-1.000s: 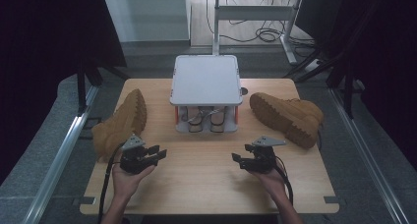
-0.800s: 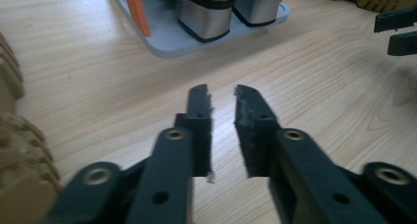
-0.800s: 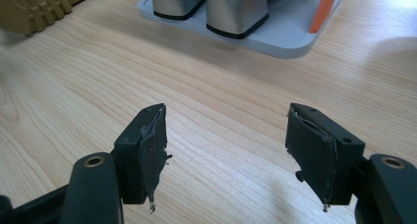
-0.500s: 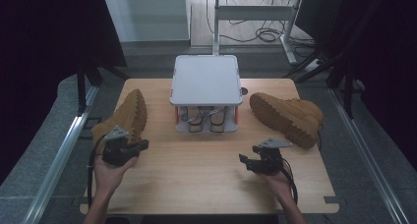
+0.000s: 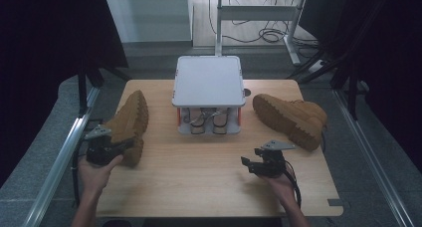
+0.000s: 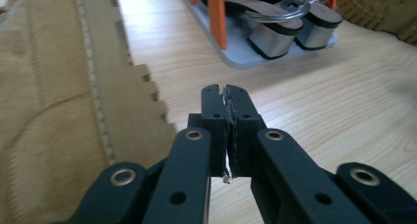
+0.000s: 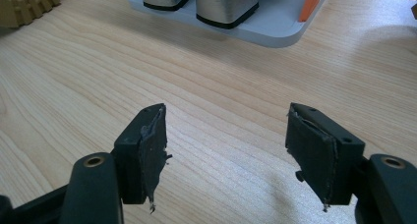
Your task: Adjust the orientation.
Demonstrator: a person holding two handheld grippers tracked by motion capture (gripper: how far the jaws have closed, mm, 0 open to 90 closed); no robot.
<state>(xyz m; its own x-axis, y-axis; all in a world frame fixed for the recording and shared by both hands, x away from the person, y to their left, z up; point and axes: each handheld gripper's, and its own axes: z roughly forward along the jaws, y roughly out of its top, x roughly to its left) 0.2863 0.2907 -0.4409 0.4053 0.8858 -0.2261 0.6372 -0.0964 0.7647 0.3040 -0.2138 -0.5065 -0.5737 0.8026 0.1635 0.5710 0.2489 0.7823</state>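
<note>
A tan boot (image 5: pixel 130 120) lies on its side at the table's left, its lugged sole (image 6: pixel 59 86) filling the left of the left gripper view. My left gripper (image 5: pixel 127 144) sits right beside that sole, jaws pressed shut (image 6: pixel 225 94) with nothing between them. A second tan boot (image 5: pixel 291 118) lies at the right. My right gripper (image 5: pixel 250 163) hovers over bare wood near the front right, open and empty (image 7: pixel 226 130). Both grippers point toward the small shoe rack (image 5: pixel 208 80) at the centre.
The rack has a grey top, orange posts (image 6: pixel 219 17) and a grey base (image 7: pixel 265 30) holding a pair of shoes with silver heels (image 6: pixel 275 35). Metal rails (image 5: pixel 54 162) run along both table sides. Wood lies open between the grippers.
My left gripper has swung left from the table's middle to the boot's sole. The right gripper has drifted slightly right and toward the front edge.
</note>
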